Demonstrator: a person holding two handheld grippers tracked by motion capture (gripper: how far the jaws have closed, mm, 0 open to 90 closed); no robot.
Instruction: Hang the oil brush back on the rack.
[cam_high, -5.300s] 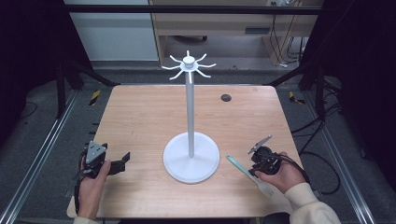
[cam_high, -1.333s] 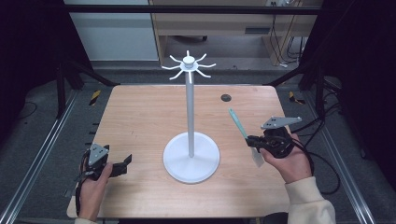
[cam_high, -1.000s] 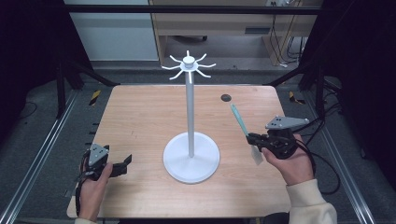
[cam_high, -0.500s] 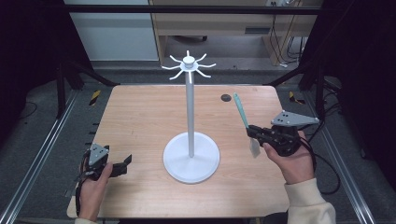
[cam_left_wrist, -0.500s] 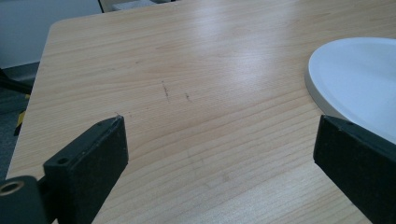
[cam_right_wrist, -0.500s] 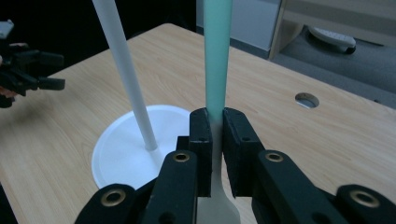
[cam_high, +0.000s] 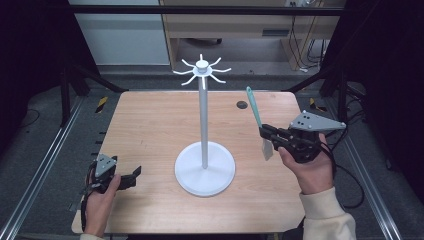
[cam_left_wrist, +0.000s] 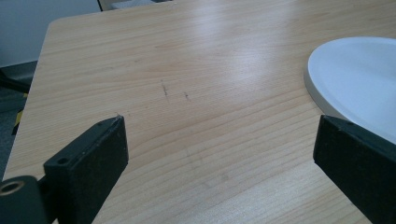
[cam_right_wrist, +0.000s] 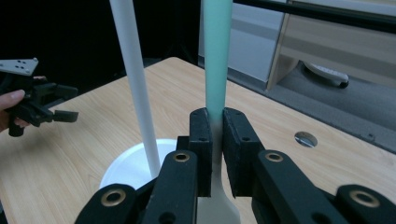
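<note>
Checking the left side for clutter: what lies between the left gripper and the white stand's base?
Bare wooden table between the left gripper and the white stand's base, seen in the left gripper view.

High view: fixed above the near edge of the bench (cam_high: 150, 125), facing forward and down, far enough to take in the whole top and the white stand (cam_high: 204, 165). Left gripper view: low, close over the wood, facing the stand's round base (cam_left_wrist: 359, 79). Right gripper view: raised, looking past its own fingers (cam_right_wrist: 201, 140) across the bench toward the stand's pole (cam_right_wrist: 135, 88). Shared by all three: stand and benchtop.
</note>
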